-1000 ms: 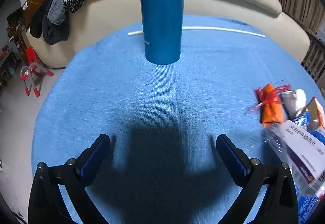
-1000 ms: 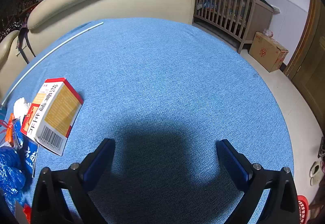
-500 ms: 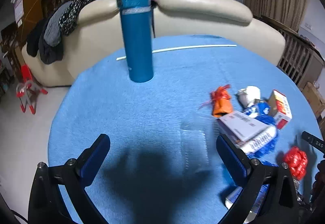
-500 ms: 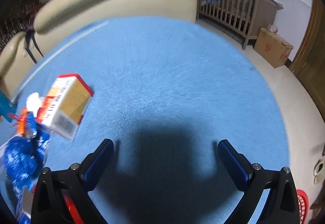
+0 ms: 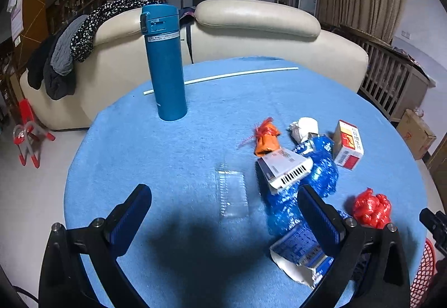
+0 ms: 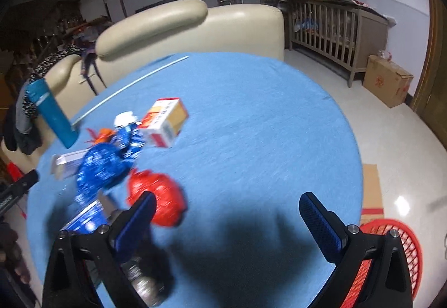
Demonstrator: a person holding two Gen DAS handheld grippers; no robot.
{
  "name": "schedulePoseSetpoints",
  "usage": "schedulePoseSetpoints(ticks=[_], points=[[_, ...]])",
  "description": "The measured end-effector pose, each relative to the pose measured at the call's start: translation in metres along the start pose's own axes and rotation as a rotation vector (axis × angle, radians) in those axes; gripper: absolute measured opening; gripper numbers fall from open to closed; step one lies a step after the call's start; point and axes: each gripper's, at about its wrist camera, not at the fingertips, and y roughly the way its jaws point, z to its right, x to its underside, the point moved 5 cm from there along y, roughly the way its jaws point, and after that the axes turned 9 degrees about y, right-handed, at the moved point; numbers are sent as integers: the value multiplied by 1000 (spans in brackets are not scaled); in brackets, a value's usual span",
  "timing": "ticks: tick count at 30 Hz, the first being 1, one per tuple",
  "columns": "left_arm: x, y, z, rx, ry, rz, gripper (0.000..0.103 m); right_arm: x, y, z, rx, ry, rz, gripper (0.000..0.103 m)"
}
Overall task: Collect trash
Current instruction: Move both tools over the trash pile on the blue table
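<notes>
Trash lies heaped on the blue tablecloth [image 5: 167, 157], right of the teal flask [image 5: 165, 62]: an orange packet [image 5: 265, 139], a white carton [image 5: 283, 169], a blue foil wrapper [image 5: 318, 168] and a red bag [image 5: 370, 209]. My left gripper [image 5: 223, 213] hangs spread and empty above a clear plastic tray [image 5: 232, 193]. From my right wrist, my right gripper [image 6: 226, 224] is spread too, holding nothing, the red bag [image 6: 159, 202] beside its left finger, far nearer than the flask [image 6: 53, 115].

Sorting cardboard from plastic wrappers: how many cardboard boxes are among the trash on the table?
2 clearly. A red and yellow box stands at the pile's far right; a white barcode box lies on the blue wrapper. The torn blue pack nearest may be a third.
</notes>
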Motion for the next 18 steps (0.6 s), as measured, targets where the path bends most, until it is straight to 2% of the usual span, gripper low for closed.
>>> schedulePoseSetpoints(ticks=[12, 18], points=[[10, -6, 5, 13, 1, 3, 103, 20, -29, -39, -78, -76, 38, 103], [12, -4, 5, 20, 1, -3, 103, 23, -28, -42, -76, -86, 38, 103]])
